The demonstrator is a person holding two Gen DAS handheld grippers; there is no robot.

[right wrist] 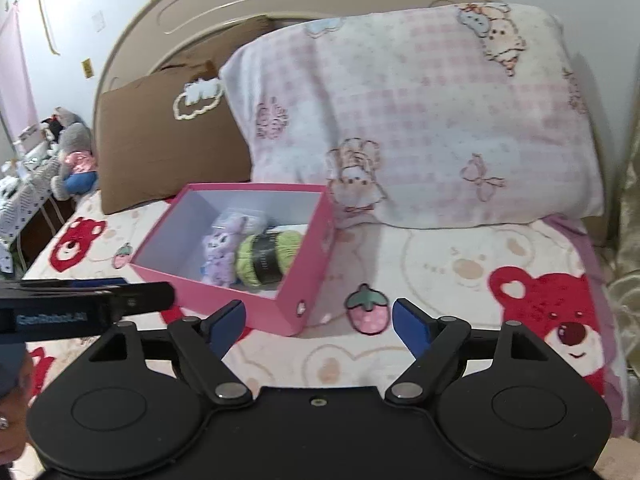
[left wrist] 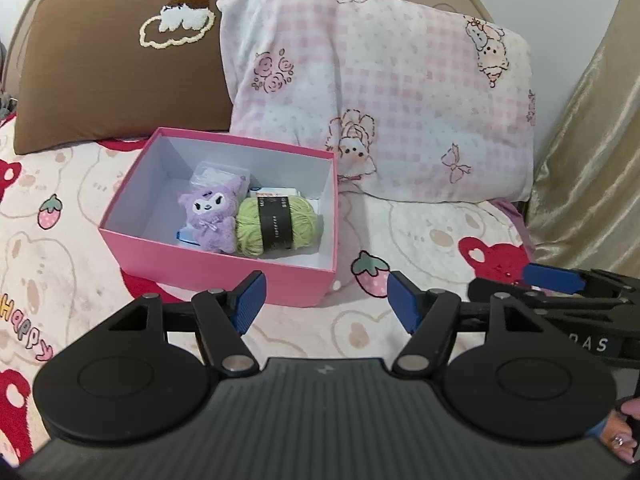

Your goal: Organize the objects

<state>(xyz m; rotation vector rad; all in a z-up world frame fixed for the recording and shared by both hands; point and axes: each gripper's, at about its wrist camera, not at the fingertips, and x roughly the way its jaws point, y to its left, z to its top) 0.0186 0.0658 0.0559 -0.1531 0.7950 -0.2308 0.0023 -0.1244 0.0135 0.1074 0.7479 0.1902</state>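
Near the open pink cardboard box [left wrist: 208, 268]: left gripper [left wrist: 324, 300] and right gripper [right wrist: 319, 324], both angled downward, jaws wide, empty.

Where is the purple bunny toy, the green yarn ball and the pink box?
Purple bunny toy [left wrist: 212, 216]: left wrist view, on its plush body below the face.
Green yarn ball [left wrist: 276, 222]: left wrist view, on its black paper band.
Pink box [left wrist: 208, 262]: left wrist view, on its front outer wall.

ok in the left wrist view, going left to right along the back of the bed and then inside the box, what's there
Back of the bed: brown pillow → pink checked pillow → gold curtain. Inside the pink box: purple plush toy → green yarn ball.
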